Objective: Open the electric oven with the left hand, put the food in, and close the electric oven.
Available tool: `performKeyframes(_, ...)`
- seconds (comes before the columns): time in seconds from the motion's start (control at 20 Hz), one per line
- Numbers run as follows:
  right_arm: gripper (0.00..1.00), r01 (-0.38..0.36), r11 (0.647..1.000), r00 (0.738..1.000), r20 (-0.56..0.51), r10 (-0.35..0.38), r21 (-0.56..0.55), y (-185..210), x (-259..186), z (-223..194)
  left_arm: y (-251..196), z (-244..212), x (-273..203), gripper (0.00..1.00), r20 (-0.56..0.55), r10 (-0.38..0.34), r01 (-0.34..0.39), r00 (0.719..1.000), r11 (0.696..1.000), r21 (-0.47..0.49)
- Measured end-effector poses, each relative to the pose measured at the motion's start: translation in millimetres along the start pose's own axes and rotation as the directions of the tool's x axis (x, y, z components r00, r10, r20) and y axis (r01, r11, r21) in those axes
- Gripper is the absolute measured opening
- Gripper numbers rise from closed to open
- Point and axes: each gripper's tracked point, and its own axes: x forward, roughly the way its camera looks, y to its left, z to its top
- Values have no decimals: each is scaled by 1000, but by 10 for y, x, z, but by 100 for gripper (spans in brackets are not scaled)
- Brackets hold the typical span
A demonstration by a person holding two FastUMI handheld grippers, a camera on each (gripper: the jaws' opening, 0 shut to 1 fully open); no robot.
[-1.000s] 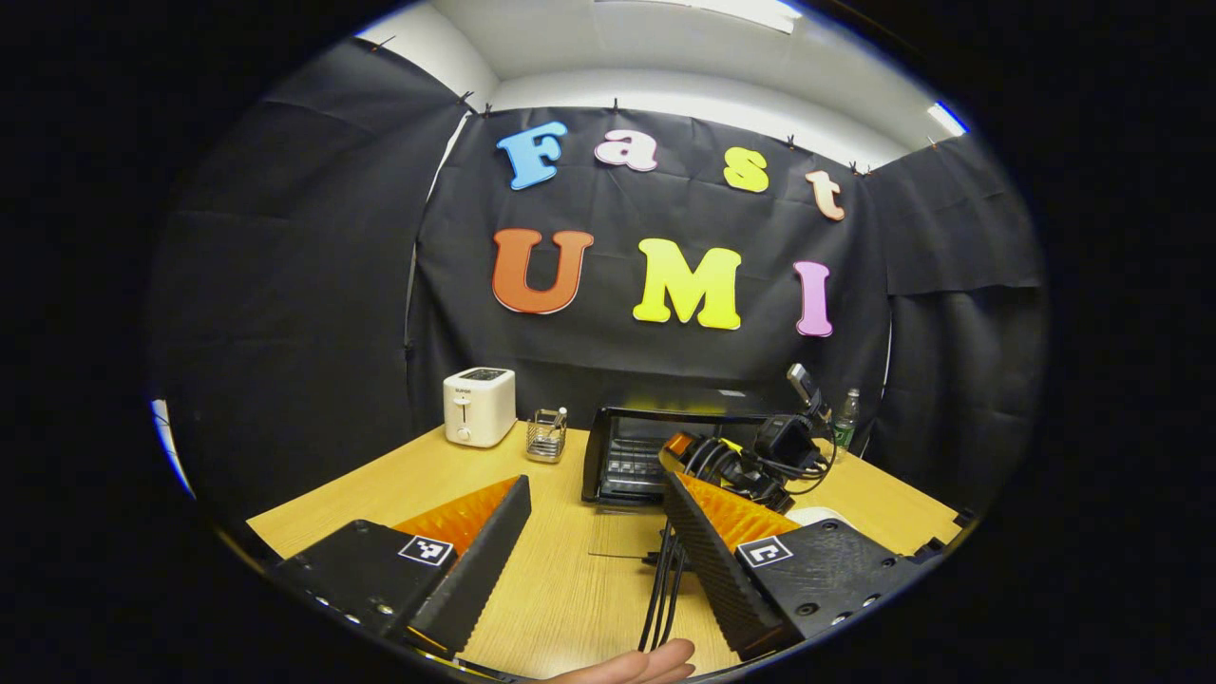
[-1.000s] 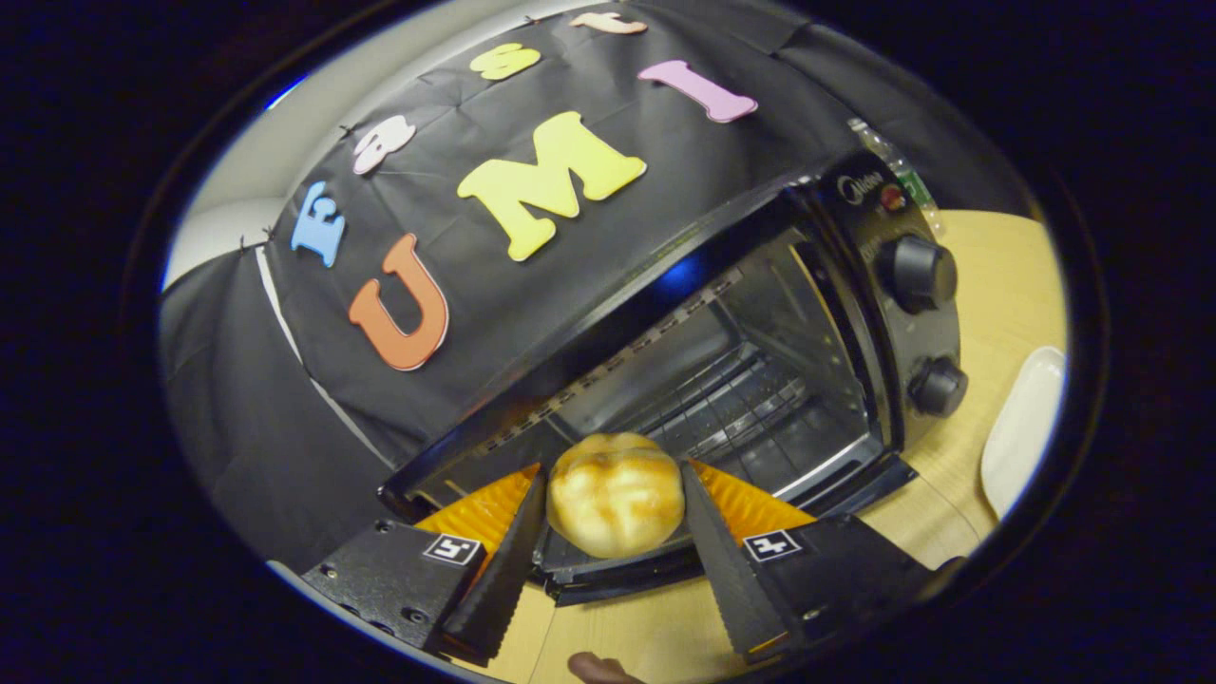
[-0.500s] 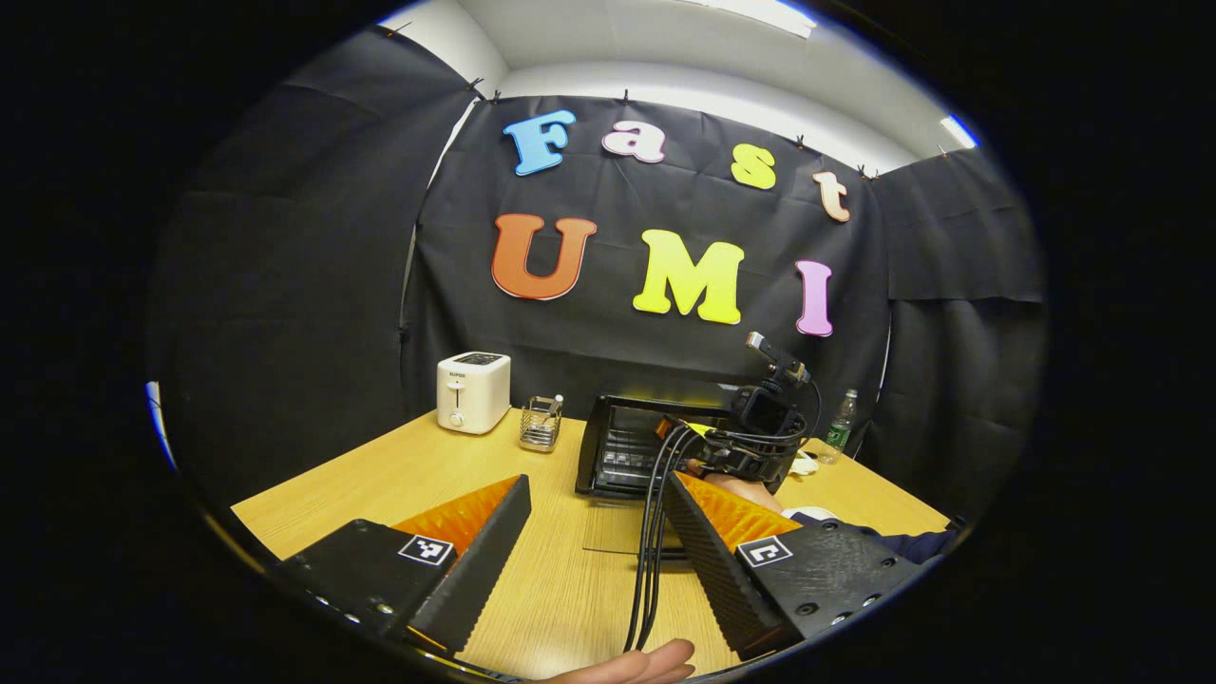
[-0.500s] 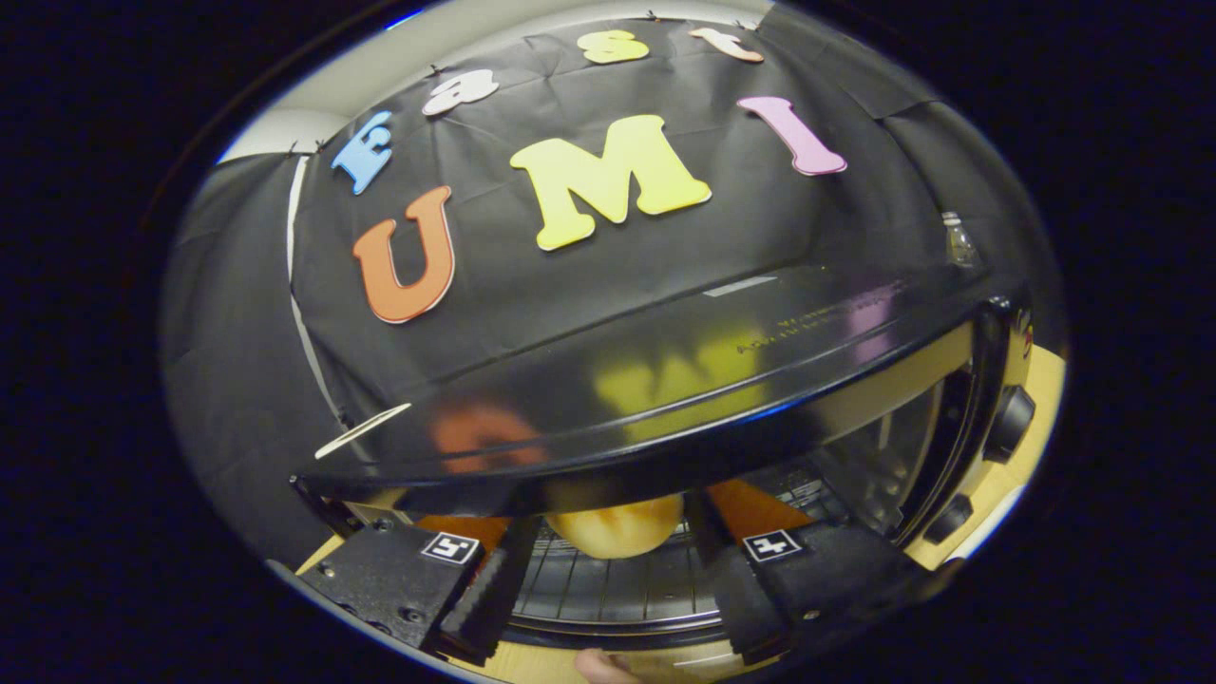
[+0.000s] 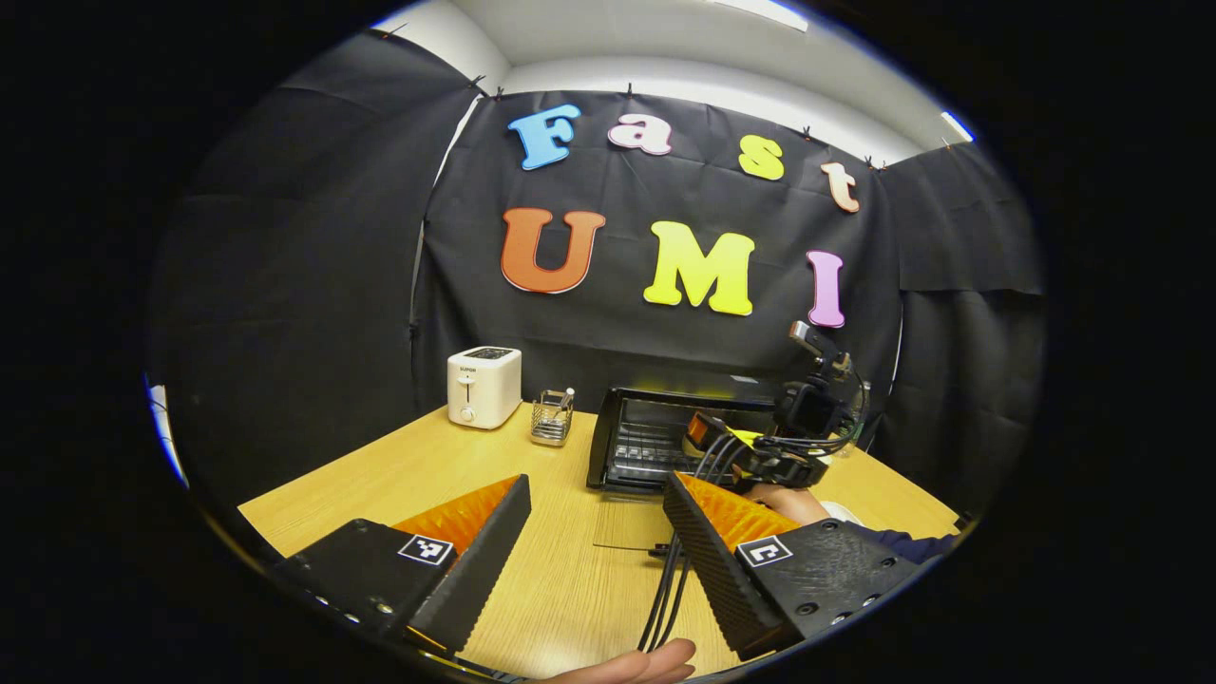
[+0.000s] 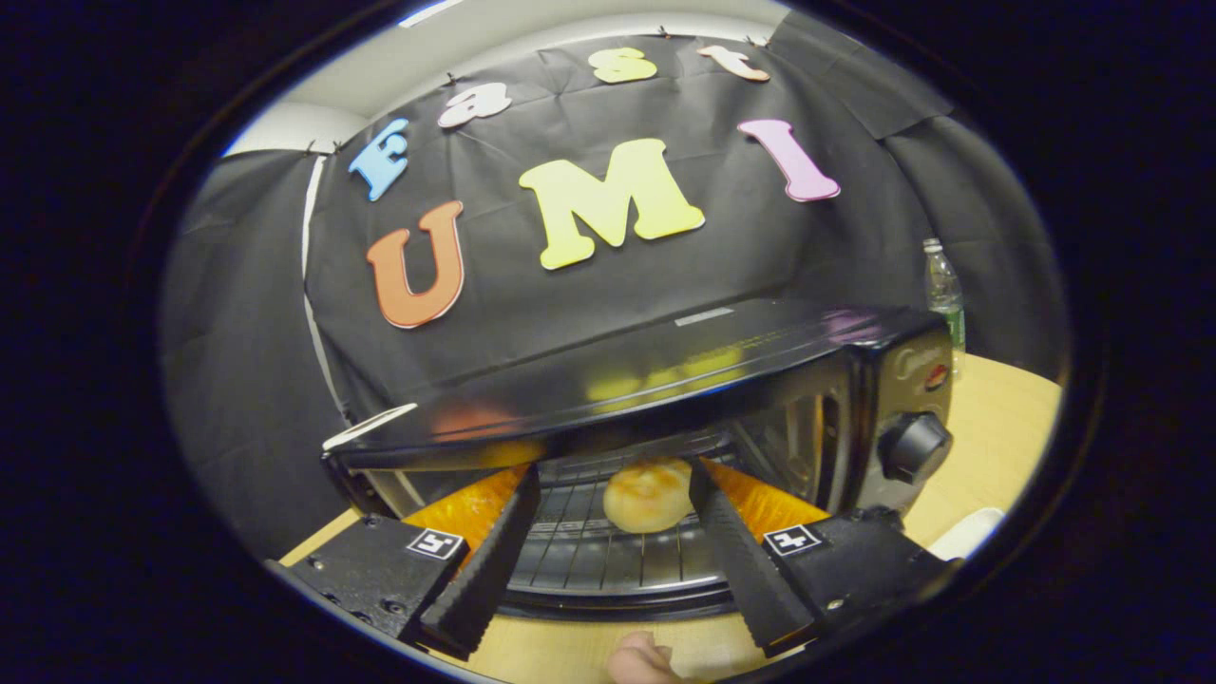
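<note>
1. Right gripper view: bread roll (image 6: 649,494) lying on the rack inside the electric oven (image 6: 665,380), right tool (image 6: 613,551) spread wide, gripping nothing.
2. Looks light, soft, crushable; best pinched gently across its sides.
3. Left tool (image 5: 594,532) gaping, empty, above the tabletop (image 5: 399,475); glass door (image 5: 632,521) folded down, likely stiff, best lifted by its front edge.

Both views fairly dim; light comes from ceiling strips (image 5: 760,11) overhead, bright at top of left gripper view. Black cloth soaks up most light. Table (image 5: 418,480) evenly lit, w/ soft sheen near its front edge, shadows faint. Oven (image 6: 665,366) top glossy: coloured reflections smear across it, small blue-ish glare along front lip. Oven inside darker, bun (image 6: 649,494) lit from front, a bit soft. Strong fisheye: walls bow, straight edges curve toward rims. Focus ok centre, softer at edges.
</note>
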Motion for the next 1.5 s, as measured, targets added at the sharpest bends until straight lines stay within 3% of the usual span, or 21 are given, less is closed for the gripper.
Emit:
performKeyframes(0.2,95,-58,998,998,-33,57,-27,-3,-460,36,-95,10,-20,93,6,-7,7,1000,1000,30)
performKeyframes(0.3,95,-92,990,995,-42,88,-106,-20,-692,102,-150,-14,7,93,5,-7,7,1000,998,55)
performKeyframes(0.5,96,-86,969,996,12,91,-232,-224,-1263,403,-382,-132,113,93,-30,-41,43,999,997,60)
performKeyframes(0.8,96,-25,971,997,59,41,-237,-594,-2089,877,-746,-522,381,93,-138,-90,101,986,993,69)
performKeyframes(1.0,96,2,968,992,119,28,-249,-727,-2577,1168,-967,-943,538,93,-265,-105,128,958,989,71)
performKeyframes(1.15,96,2,971,994,106,23,-237,-814,-2871,1255,-1117,-1160,590,93,-323,-109,147,940,985,94)
performKeyframes(1.5,96,111,951,986,152,-70,-288,-1131,-3632,1634,-1390,-1579,606,93,-451,-92,158,888,981,111)
